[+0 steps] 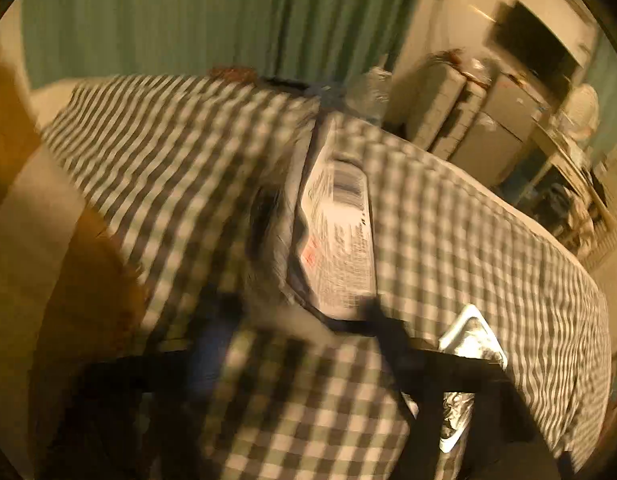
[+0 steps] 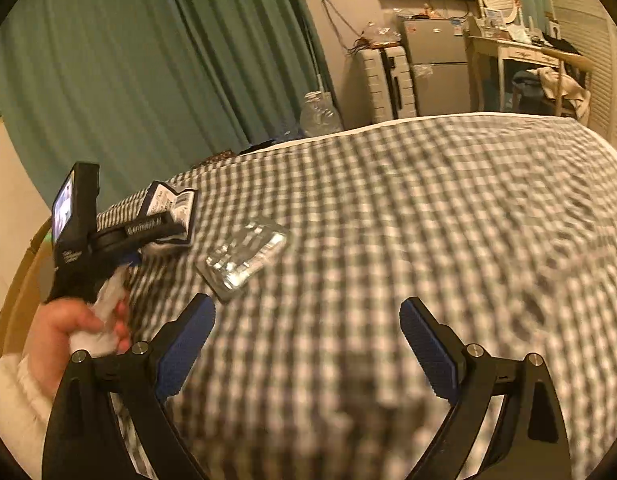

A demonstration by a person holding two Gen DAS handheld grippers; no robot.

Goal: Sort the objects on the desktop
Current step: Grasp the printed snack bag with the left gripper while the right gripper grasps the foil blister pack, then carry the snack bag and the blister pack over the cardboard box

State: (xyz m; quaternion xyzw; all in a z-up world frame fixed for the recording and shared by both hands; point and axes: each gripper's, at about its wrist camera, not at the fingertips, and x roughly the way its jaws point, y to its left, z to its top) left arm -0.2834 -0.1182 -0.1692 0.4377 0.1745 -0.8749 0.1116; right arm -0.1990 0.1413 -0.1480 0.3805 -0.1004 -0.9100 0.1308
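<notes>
A flat package point(image 1: 336, 232) with a white printed label and barcode lies on the checked cloth point(image 1: 468, 240). Its near end sits between the dark fingers of my left gripper point(image 1: 300, 320); blur hides whether the pads press on it. A silver foil pack point(image 1: 472, 340) lies just right of the right finger. In the right wrist view a hand point(image 2: 68, 332) holds the left gripper point(image 2: 164, 224) over the same package point(image 2: 176, 204) at the left. The foil pack point(image 2: 244, 256) lies beyond my right gripper point(image 2: 306, 320), which stands open and empty above the cloth point(image 2: 428, 200).
A green curtain point(image 2: 148, 60) hangs behind the checked surface. At the back right stand a suitcase point(image 2: 384, 84), a small grey fridge point(image 2: 436, 68) and a dressing table point(image 2: 520, 52) with a mirror. A clear water jug point(image 2: 320, 112) stands by the curtain. An orange-brown edge point(image 1: 88, 280) runs along the left.
</notes>
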